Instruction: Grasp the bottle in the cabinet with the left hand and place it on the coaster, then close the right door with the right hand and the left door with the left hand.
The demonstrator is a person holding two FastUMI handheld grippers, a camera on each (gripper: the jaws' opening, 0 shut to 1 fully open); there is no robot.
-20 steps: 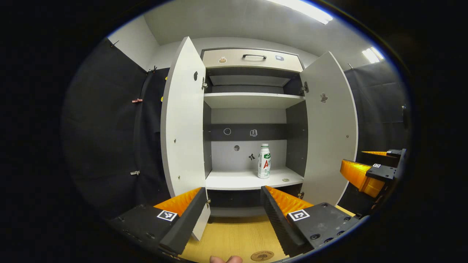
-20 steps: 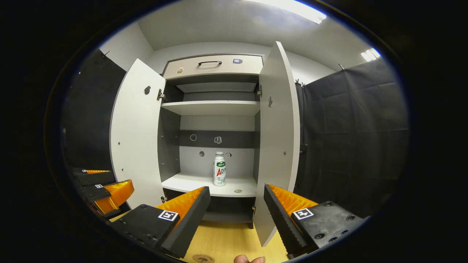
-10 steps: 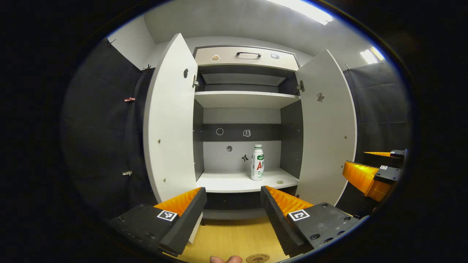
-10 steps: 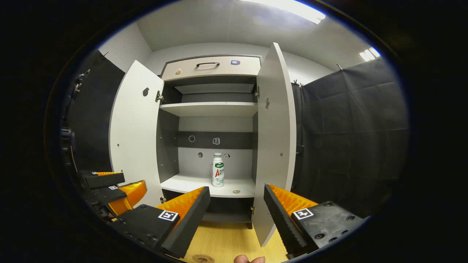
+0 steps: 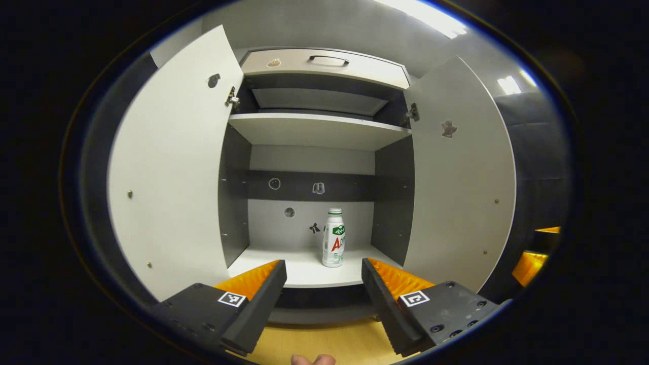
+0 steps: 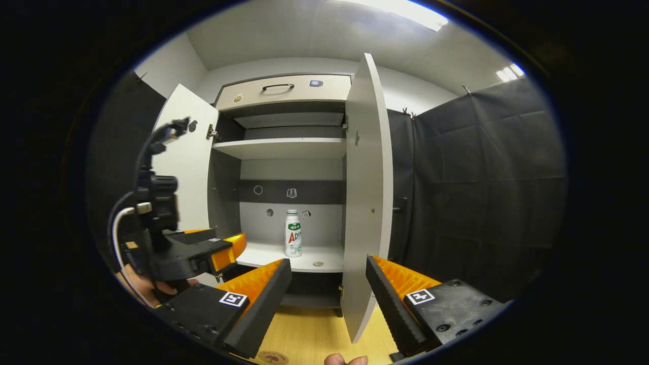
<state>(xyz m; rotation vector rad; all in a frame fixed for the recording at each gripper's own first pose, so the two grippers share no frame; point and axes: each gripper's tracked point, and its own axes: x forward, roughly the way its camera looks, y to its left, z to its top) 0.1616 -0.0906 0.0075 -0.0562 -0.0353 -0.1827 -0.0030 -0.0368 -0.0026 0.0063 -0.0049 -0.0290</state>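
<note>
A white bottle (image 5: 333,238) with a green and red label stands upright on the lower shelf (image 5: 284,266) of the open cabinet. My left gripper (image 5: 323,268) is open in front of that shelf, short of the bottle and holding nothing. The bottle (image 6: 292,234) shows in the right gripper view too, with the left gripper (image 6: 228,241) at the shelf's front left corner. My right gripper (image 6: 328,262) is open and empty, farther back over the wooden table (image 6: 314,337). A round brown coaster (image 6: 271,357) lies at the table's near edge. Both doors, left (image 5: 172,182) and right (image 5: 456,192), stand wide open.
The right door's edge (image 6: 367,192) stands just ahead of my right gripper. A small round disc (image 6: 318,263) lies on the shelf right of the bottle. Above are an upper shelf (image 5: 319,132) and a drawer (image 5: 329,61) with a handle. A hand (image 6: 137,286) holds the left gripper.
My left gripper has moved forward toward the cabinet, so the shelf and bottle look nearer and the bottle sits between its fingers' lines. The right gripper has barely shifted.
</note>
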